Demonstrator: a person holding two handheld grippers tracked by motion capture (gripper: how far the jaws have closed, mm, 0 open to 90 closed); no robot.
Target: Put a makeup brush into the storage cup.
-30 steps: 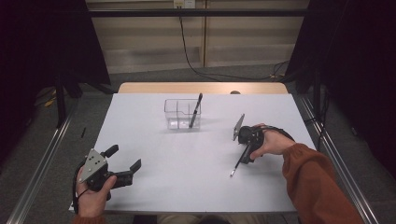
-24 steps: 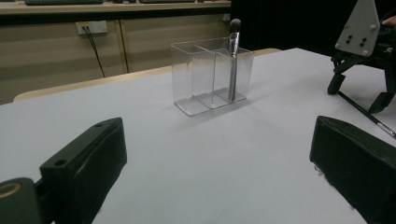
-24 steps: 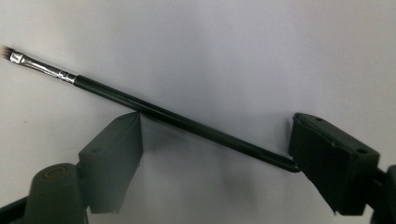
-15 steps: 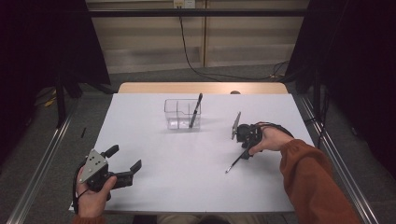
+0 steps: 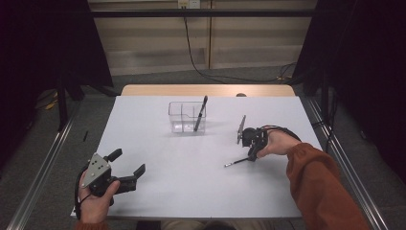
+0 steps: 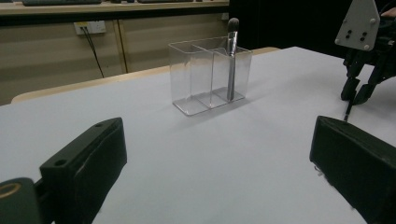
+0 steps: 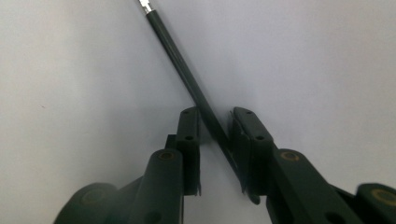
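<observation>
The right gripper (image 5: pixel 251 152) sits on the right half of the white table (image 5: pixel 191 191), well in from the right edge, and its jaws have just been closing around the dark handle of a thin brush (image 7: pixel 187 79) that lies flat on the sheet; in the right gripper view the handle runs between the two pads, one pad against it and a slim gap on the other side, so the grip is not quite pressed home. The brush's tip (image 5: pixel 229 165) points toward the near left. The left gripper (image 5: pixel 128 167) rests near the near-left corner with its jaws spread wide, nothing between them. Between the two hands the tabletop lies bare. Toward the far side stands a clear two-part holder (image 5: pixel 186 116) with another brush (image 5: pixel 200 113) leaning in its right compartment. Beyond the far edge are a pale wall and a hanging cable (image 5: pixel 191 52), with dark curtains on both sides
</observation>
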